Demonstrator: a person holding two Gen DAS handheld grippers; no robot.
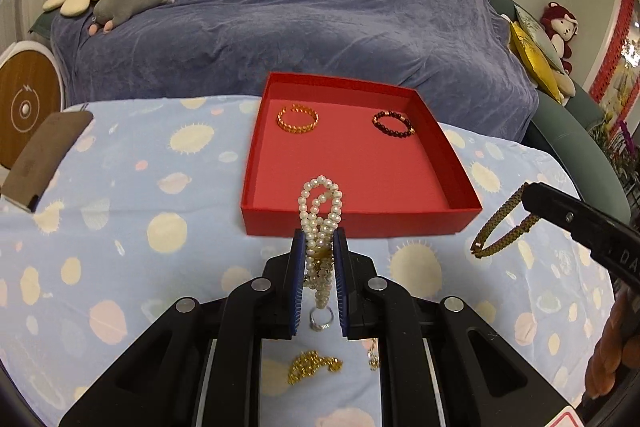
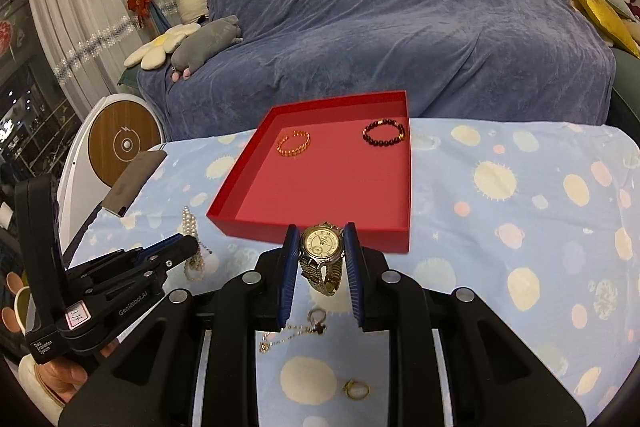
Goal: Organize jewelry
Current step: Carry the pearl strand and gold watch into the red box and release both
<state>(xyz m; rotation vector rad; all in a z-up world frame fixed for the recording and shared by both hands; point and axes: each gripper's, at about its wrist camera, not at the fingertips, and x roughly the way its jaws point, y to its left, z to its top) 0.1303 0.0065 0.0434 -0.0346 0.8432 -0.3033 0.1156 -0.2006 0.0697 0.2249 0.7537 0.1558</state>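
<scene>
Red box (image 1: 448, 163) holding gold bracelet (image 1: 298, 119), dark bead bracelet (image 1: 393, 124); left hand-held gripper (image 1: 318, 239) clamping pearl bracelet (image 1: 320, 203); right hand-held gripper (image 2: 322, 247) clamping watch (image 2: 321, 242)

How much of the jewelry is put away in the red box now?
Two pieces are done: a gold bracelet and a dark beaded bracelet lie in the red box. In hand: the left hand-held gripper holds a pearl strand, the right hand-held gripper a gold watch. Left on the cloth: a gold chain, a cross necklace and rings.
</scene>
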